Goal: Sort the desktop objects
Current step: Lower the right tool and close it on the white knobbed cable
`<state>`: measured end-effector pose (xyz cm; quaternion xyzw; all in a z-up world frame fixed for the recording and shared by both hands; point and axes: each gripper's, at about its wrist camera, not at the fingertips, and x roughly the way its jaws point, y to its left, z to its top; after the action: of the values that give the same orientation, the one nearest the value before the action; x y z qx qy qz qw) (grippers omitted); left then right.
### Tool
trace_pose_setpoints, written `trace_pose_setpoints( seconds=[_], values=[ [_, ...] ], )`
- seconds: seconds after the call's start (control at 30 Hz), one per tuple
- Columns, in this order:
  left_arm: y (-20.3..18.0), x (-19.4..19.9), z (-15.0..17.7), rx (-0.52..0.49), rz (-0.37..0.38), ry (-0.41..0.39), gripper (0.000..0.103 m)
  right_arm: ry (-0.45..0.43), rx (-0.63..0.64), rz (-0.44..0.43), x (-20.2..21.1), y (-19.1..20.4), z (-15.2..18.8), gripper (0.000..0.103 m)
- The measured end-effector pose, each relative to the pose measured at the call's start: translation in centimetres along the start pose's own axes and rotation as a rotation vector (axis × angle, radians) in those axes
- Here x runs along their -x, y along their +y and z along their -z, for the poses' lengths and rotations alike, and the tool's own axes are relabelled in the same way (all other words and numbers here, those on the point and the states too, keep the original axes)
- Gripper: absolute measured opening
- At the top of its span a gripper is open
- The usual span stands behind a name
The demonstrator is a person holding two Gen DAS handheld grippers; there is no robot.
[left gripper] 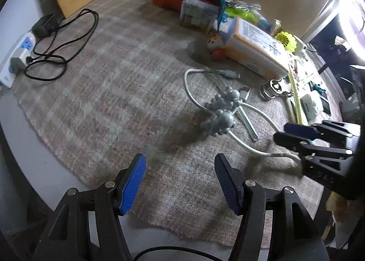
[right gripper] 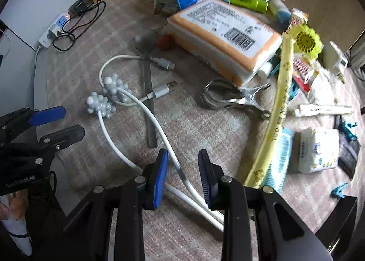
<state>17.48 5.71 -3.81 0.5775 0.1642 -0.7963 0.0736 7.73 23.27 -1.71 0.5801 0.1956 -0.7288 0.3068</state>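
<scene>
While the white massager (right gripper: 127, 124) with its two grey knobbed heads lies on the plaid mat (right gripper: 205, 128), your right gripper (right gripper: 183, 177) straddles its two white arms; the blue pads flank them with a gap on each side, so nothing is pinched there. Just beyond the pads, a grey spoon (right gripper: 147, 71) lies under one of the arms, and a white USB cable (right gripper: 159, 92) runs across the spoon's handle. Farther ahead and to the right sits a metal clip (right gripper: 230, 98), then the orange-edged packet (right gripper: 223, 35) (barcode up). Well off to the left, your left gripper (left gripper: 180, 183) hangs spread wide over bare mat, holding nothing, with the knobbed heads ahead of its right pad.
</scene>
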Motion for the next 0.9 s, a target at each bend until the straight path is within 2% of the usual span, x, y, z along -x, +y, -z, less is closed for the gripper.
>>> trace_pose_setpoints(
  seconds=[0.07,0.2,0.33,0.4,0.5,0.57,0.63,0.73,0.9],
  values=[
    [-0.4,0.4,0.1,0.000,-0.002,-0.009,0.060,-0.015,0.003,-0.001,0.6,-0.6,-0.3,0.031],
    [-2.0,0.7,0.0,-0.008,0.016,-0.029,0.061,-0.016,0.018,-0.012,0.3,-0.3,-1.8,0.040],
    [-3.5,-0.9,-0.2,0.031,0.066,-0.005,0.061,0.013,0.034,-0.046,-0.9,-0.2,-2.3,0.040],
    [-3.7,-1.6,-0.3,0.070,0.086,-0.004,0.059,0.027,0.037,-0.014,-1.8,-0.3,-2.5,0.040],
    [-3.6,-2.2,-0.3,0.126,0.109,-0.025,0.058,0.027,-0.040,-0.071,-1.8,-1.5,-2.1,0.040],
    [-3.4,-2.3,-0.3,0.155,0.125,-0.037,0.058,0.028,-0.032,-0.075,-1.5,-1.4,-1.4,0.039],
    [-3.3,-2.3,-0.2,0.174,0.127,-0.041,0.057,0.026,-0.006,-0.071,-1.3,-1.0,-0.6,0.030],
    [-3.2,-2.3,-0.3,0.172,0.132,-0.042,0.050,0.038,-0.001,-0.131,-1.0,-0.5,0.5,0.019],
    [-3.9,-2.3,-0.8,0.154,0.127,-0.032,0.031,0.020,-0.041,-0.150,-0.9,-0.6,1.3,0.014]
  ],
)
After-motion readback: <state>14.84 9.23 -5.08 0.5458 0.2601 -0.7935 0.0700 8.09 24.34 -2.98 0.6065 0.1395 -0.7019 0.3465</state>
